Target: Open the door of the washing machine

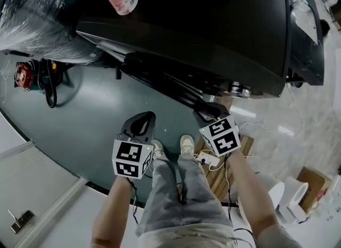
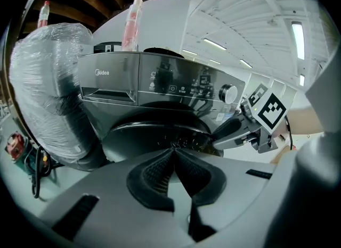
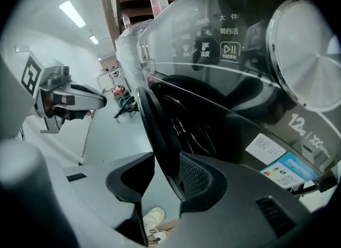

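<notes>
Only one washing machine (image 1: 224,29) stands in the scene, a dark front-loader just ahead of the person's two white shoes (image 1: 186,145). Its round door (image 3: 157,119) sits low on the front, facing them.

Two grippers are in view, and each carries one cube of square markers (two cubes in all). The right gripper (image 3: 166,159) has the door's right-hand rim between its spread jaws. The pad on the machine's side lies against the rim, while the other pad stands off it with floor showing in the gap, so nothing is pinched. The left gripper (image 2: 173,150) hangs apart from the machine's front, pointing at the door, with its jaws pressed together and empty.

Two bottles show in the left gripper view. A pink-labelled bottle (image 2: 132,23) stands upright on top of the machine, and a red-capped bottle (image 2: 45,11) is further left. That second bottle is above one bundle wrapped in clear film (image 2: 48,92), which stands beside the machine's left side.

The drawer front (image 2: 114,79) reads "Midea". One silver dial (image 3: 311,66) sits at the panel's right end, with a "12kg" marking (image 3: 298,124) under it. To the dial's left are Chinese characters (image 3: 229,30) above a play-pause symbol. Below are two stickers, a white sticker (image 3: 266,146) and a blue sticker (image 3: 292,167).
</notes>
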`<state>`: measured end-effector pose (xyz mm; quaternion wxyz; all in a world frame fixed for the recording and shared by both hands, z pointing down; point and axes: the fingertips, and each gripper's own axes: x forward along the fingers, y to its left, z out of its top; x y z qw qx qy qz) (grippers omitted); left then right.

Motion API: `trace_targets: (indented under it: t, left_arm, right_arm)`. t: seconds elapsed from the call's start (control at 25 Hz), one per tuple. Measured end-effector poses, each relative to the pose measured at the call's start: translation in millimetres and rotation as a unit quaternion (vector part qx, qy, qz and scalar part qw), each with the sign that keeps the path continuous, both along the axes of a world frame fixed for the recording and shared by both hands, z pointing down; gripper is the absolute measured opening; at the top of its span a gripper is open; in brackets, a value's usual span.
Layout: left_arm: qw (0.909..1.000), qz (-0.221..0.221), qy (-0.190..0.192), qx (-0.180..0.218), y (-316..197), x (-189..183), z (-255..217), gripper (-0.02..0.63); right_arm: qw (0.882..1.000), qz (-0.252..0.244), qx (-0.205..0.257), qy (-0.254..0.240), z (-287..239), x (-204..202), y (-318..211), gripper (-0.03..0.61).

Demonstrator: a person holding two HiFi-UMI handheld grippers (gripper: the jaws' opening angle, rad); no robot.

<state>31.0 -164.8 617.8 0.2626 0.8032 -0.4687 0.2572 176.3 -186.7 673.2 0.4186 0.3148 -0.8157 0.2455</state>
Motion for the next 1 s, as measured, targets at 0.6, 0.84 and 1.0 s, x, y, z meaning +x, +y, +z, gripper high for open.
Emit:
trace_targets:
  t: [0.6, 0.84, 1.0]
  left_arm:
    - [0.9980, -0.049, 0.012, -0.039, 93.8, -53.1, 7.3, 0.023]
    - [0.9956, -0.077, 0.018, -0.050, 124.7, -79.6, 8.8, 0.023]
    - [0.9933, -0.099, 0.025, -0.054, 138.3, -98.8, 7.5, 0.023]
  right_arm:
    - [0.998, 0.044, -0.047, 0.002, 6.4, -55.7, 87.0, 0.166]
    - [0.996, 0.036, -0.075, -0.011, 8.8, -90.1, 123.6, 0.163]
    - [0.995, 0.038, -0.094, -0.019, 12.4, -118.4, 147.6, 0.161]
